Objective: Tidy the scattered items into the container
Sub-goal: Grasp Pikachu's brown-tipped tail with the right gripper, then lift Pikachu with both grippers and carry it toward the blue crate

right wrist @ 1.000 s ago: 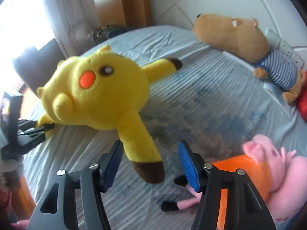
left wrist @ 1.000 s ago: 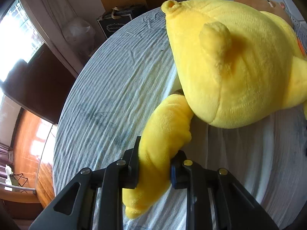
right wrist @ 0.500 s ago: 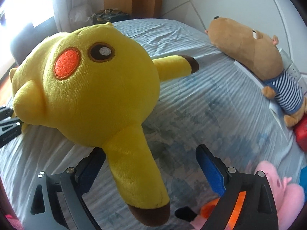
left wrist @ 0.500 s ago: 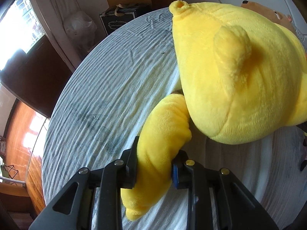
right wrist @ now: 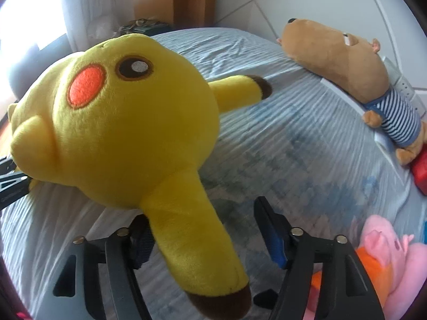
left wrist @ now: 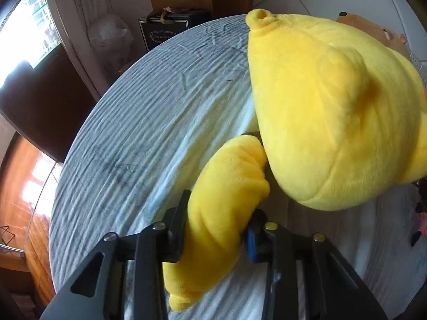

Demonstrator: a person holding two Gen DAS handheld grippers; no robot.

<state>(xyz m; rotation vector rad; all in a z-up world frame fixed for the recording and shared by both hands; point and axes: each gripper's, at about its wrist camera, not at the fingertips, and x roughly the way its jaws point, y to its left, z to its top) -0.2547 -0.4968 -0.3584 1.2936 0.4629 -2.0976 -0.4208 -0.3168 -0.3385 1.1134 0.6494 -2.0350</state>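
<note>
Your left claw (left wrist: 217,236) is clamped on a limb of the yellow plush toy (left wrist: 328,112), its fingers pressed into the soft fabric from both sides so it bunches between them. Your right claw (right wrist: 205,237) stands spread wide, and one long ear (right wrist: 197,242) of the toy runs down between its fingers (right wrist: 272,236) toward the camera; you cannot tell whether the left finger touches it.

The toy lies on the bed (right wrist: 280,138) with its round head toward your right claw and its body toward your left one, so its long axis runs between your two claws. Its other ear (right wrist: 240,90) points away across the bed. Both ears are cone-shaped with dark brown tips; the pile is short and fuzzy, with an orange cheek patch (right wrist: 85,85) and a stitched brown eye (right wrist: 134,68).

The bed cover is pale blue-grey, crinkled in fine ridges. A brown plush in a striped shirt (right wrist: 344,66) lies at the far edge, well apart, and a pink plush in orange (right wrist: 387,264) sits near your right claw. A dark box (left wrist: 170,32), curtains and wooden floor lie beyond the bed.
</note>
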